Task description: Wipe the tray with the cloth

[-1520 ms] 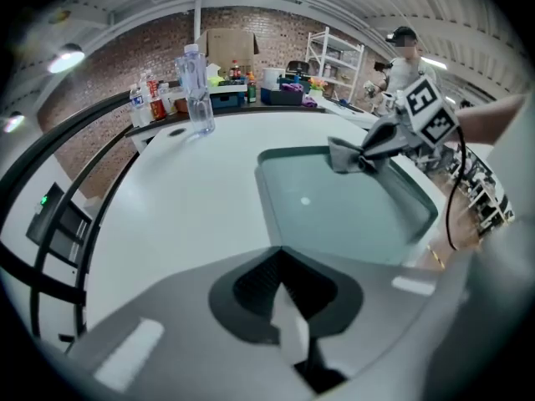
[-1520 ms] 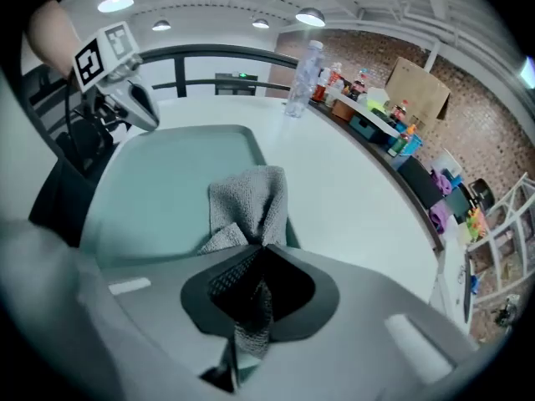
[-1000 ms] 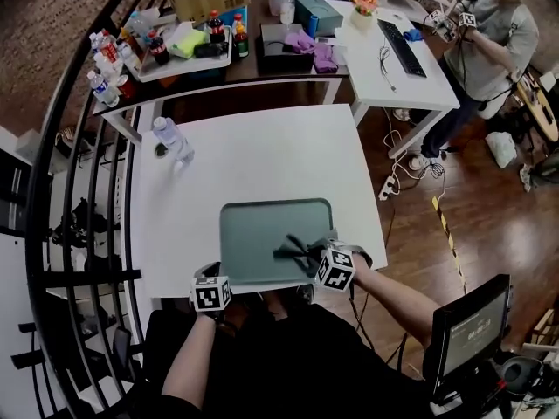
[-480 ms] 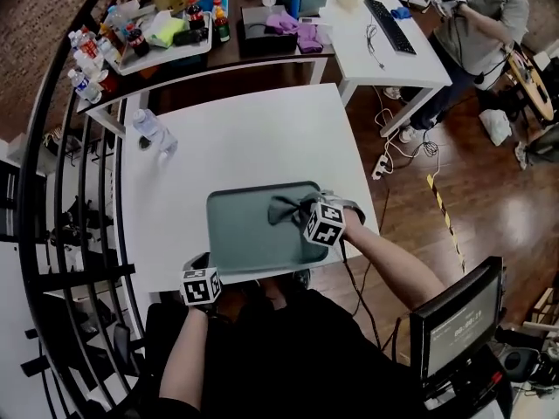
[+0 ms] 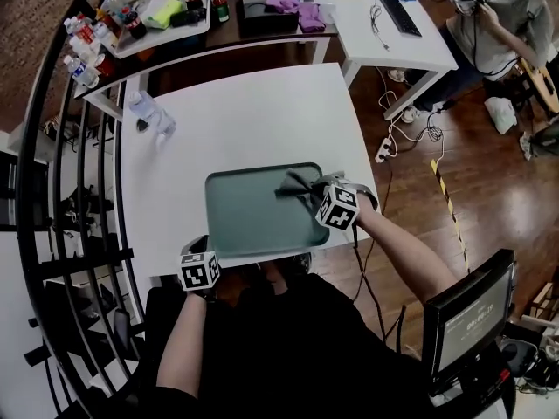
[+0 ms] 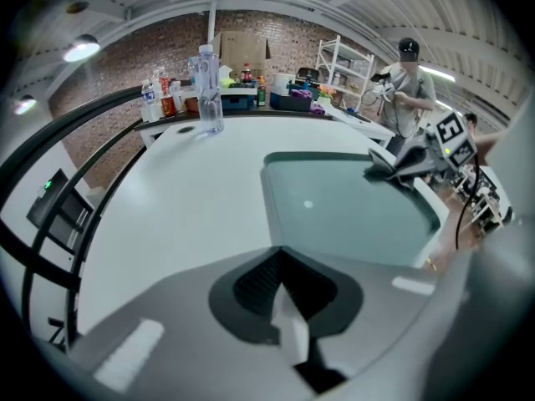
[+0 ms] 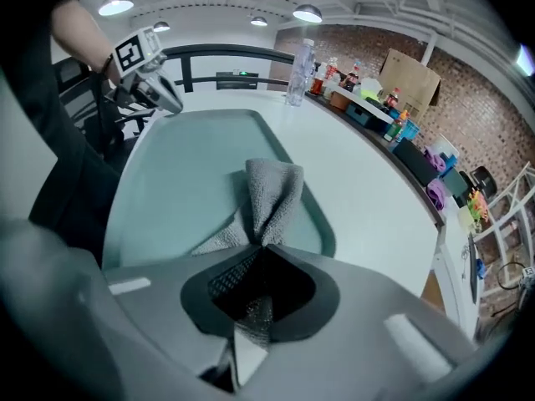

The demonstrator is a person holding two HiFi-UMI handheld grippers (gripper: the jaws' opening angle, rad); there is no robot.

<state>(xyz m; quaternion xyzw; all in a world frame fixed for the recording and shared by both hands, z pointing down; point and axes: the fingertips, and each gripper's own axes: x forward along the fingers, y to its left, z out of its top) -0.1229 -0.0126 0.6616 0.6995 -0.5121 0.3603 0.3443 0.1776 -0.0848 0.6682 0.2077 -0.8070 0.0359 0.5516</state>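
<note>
1. Presently, the tray is found lying flat on the white tabletop, close to its near edge and directly before the person.
2. The cloth is located inside the tray, on its right-hand part towards the far corner. One end is bunched and the rest is spread on the tray floor.
3. The right gripper is closed on the bunched end, and grey fabric is seen pinched between its jaws. It is angled steeply downward, judged so that the loose fabric is pressed and dragged across the floor.
4. The left gripper is closed, jaws together, at the tray's near left corner. Whether the rim is nipped cannot be made out. The placement is judged to brace the tray against sliding during the wipe.
5. The left and near parts of the tray floor lie bare, well apart from the cloth. Whether they have been wiped cannot be determined.
</note>
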